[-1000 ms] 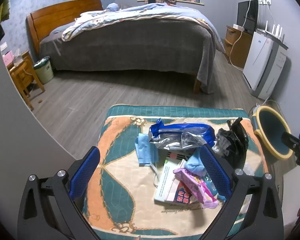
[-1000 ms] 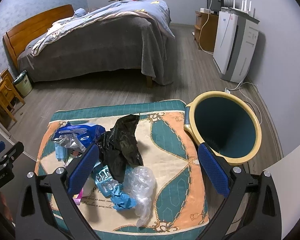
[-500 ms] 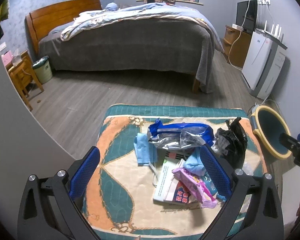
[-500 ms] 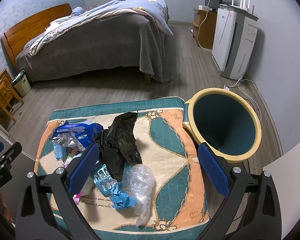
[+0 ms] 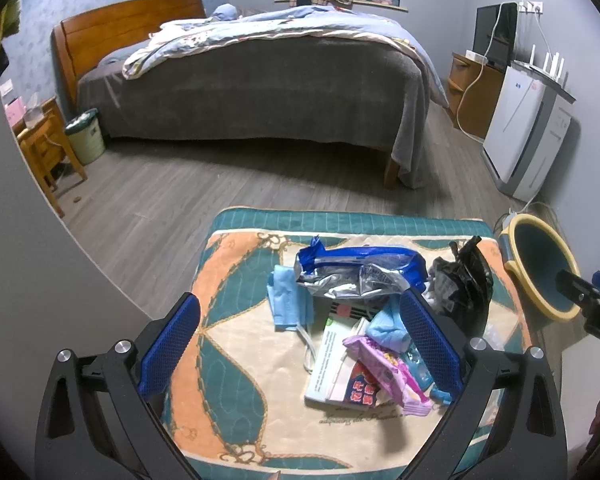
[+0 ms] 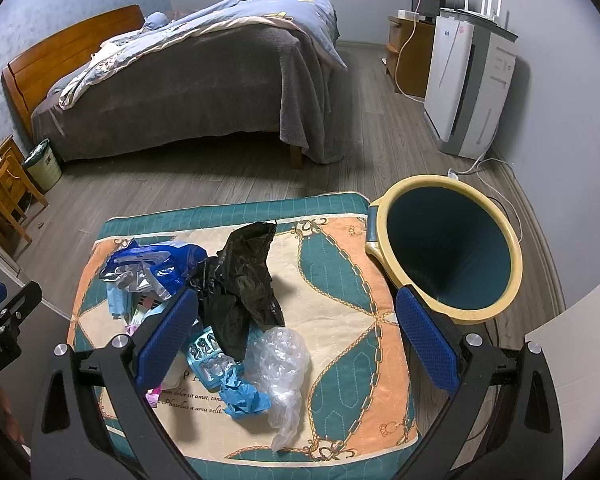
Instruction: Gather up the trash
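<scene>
A pile of trash lies on a patterned rug [image 5: 236, 364]: a blue and silver foil bag [image 5: 360, 270], a blue face mask [image 5: 290, 296], a white leaflet [image 5: 332, 364], a pink wrapper [image 5: 384, 372], a black plastic bag [image 6: 240, 284], a clear plastic bag [image 6: 280, 364] and crumpled blue paper [image 6: 244, 398]. A teal bin with a yellow rim [image 6: 448, 248] stands at the rug's right edge. My left gripper [image 5: 300, 344] is open above the rug's near left part. My right gripper [image 6: 296, 340] is open above the clear bag.
A bed with a grey blanket [image 5: 260, 84] stands beyond the bare wooden floor [image 5: 172, 200]. A white appliance [image 6: 468, 88] and a wooden cabinet [image 6: 408, 56] line the right wall, with a cable on the floor. A small green bin [image 5: 85, 136] and wooden table stand far left.
Both grippers have drifted only slightly; the view in the right wrist camera has shifted a little nearer the trash. Nothing was picked up or moved.
</scene>
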The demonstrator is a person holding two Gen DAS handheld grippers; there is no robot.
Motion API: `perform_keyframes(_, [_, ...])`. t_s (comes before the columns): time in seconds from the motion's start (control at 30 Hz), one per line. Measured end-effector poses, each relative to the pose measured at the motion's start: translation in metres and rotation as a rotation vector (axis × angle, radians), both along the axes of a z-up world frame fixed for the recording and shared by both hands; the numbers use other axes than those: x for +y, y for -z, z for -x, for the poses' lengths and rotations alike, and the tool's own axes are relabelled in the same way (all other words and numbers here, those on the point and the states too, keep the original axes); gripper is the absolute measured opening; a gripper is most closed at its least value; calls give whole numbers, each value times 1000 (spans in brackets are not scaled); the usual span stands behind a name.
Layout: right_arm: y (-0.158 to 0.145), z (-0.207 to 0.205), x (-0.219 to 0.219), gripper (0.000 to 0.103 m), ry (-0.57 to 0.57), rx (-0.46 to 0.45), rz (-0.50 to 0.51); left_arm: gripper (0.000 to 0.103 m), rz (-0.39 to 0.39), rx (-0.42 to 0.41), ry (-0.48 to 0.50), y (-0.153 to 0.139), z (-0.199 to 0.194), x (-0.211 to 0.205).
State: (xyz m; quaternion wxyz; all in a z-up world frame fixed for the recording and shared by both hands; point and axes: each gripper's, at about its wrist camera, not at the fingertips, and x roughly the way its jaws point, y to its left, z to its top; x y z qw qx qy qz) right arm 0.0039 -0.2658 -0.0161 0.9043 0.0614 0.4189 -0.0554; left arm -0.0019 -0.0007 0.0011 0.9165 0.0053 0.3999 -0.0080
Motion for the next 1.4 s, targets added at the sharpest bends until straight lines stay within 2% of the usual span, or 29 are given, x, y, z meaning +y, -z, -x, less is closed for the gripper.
perform_keyframes(0.6, [1, 0, 1, 98, -8, 7, 7, 99, -2, 0, 0, 0, 0, 0])
perform_keyframes(0.8, [-1, -2, 6, 98, 34, 14, 93, 99, -18, 1, -10, 1, 0, -1])
perform_keyframes(0.93, [-4, -12, 6, 98, 100, 72, 179, 99, -43, -11, -26, 0, -2, -3])
perform_keyframes(1.0, [-4, -13, 5, 98, 39, 60, 122, 99, -4, -8, 0, 0, -4, -1])
perform_keyframes(1.07, [-3, -17, 2, 98, -45, 61, 10, 99, 65, -30, 18, -3, -7, 4])
perform_keyframes(1.2, [5, -31, -3, 98, -75, 75, -122, 99, 58, -65, -13, -4, -17, 11])
perform_keyframes(1.33, [11, -42, 6, 98, -113, 62, -107, 99, 47, -41, -10, 3, -31, 14])
perform_keyframes(1.4, [14, -47, 11, 98, -126, 72, -74, 99, -8, -22, -9, 7, -39, 12])
